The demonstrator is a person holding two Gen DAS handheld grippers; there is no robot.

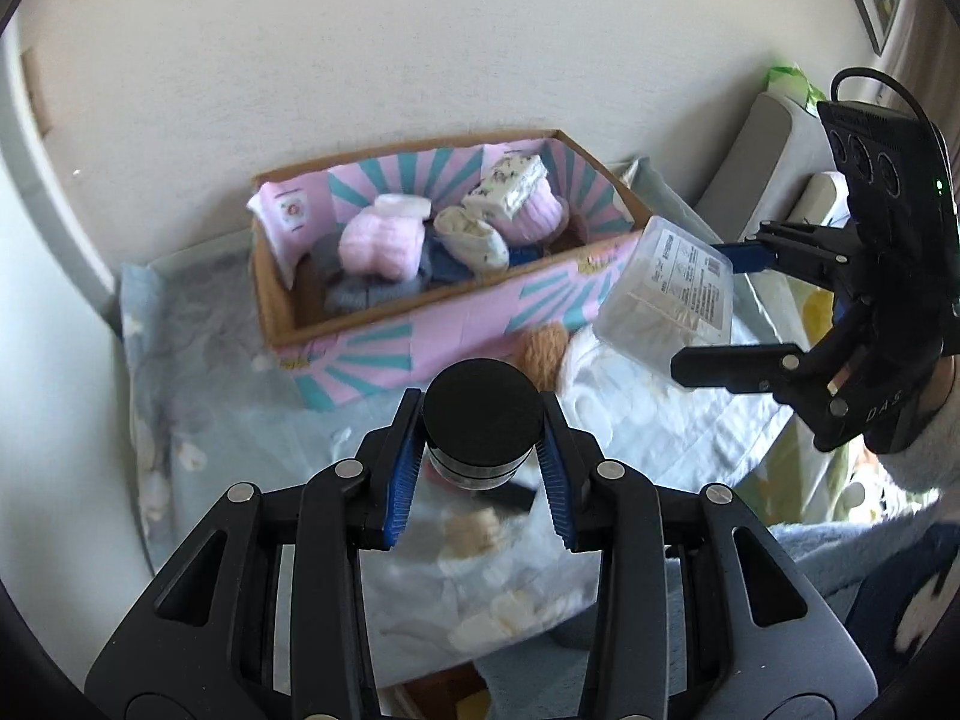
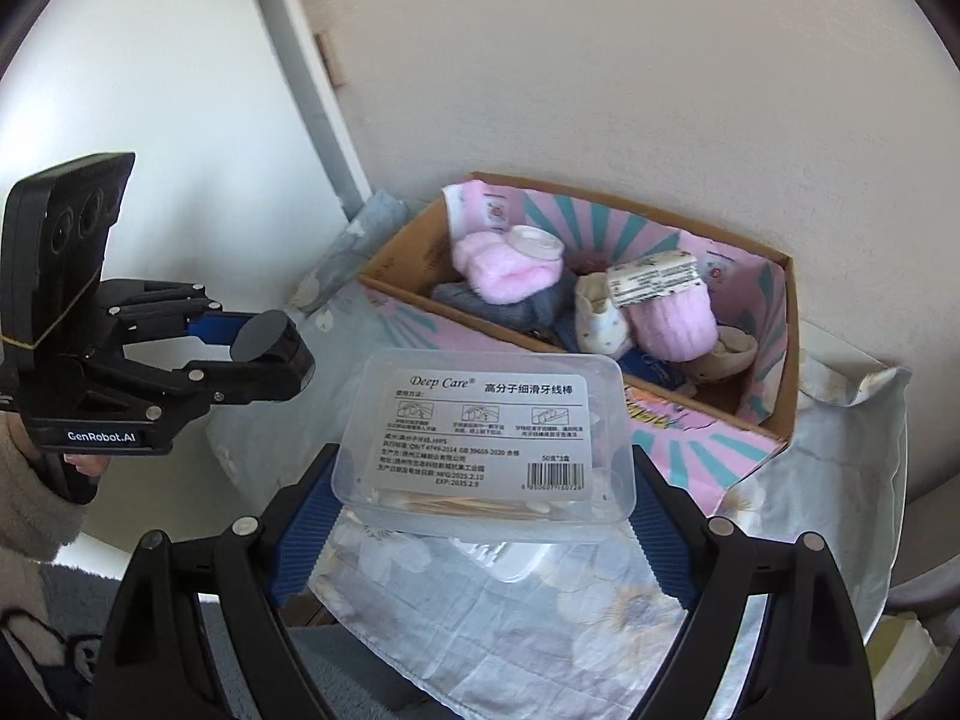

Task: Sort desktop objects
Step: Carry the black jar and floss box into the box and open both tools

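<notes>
My left gripper (image 1: 480, 438) is shut on a small jar with a black lid (image 1: 482, 420), held in the air above the cloth-covered table (image 1: 228, 372). In the right wrist view that left gripper (image 2: 258, 348) and the black-lidded jar (image 2: 264, 339) hang at the left. My right gripper (image 2: 483, 480) is shut on a clear plastic floss-pick box (image 2: 486, 438) with a printed label, its jaws wide around it. From the left wrist view the right gripper (image 1: 738, 312) holds the clear box (image 1: 669, 294) beside the cardboard box (image 1: 384, 336).
The pink and teal cardboard box (image 2: 708, 450) stands against the wall, holding several rolled socks (image 1: 378, 246) and a small white jar (image 2: 534, 243). A brown fuzzy thing (image 1: 540, 354) lies in front of it. A person's sleeve (image 2: 30, 498) shows at the left.
</notes>
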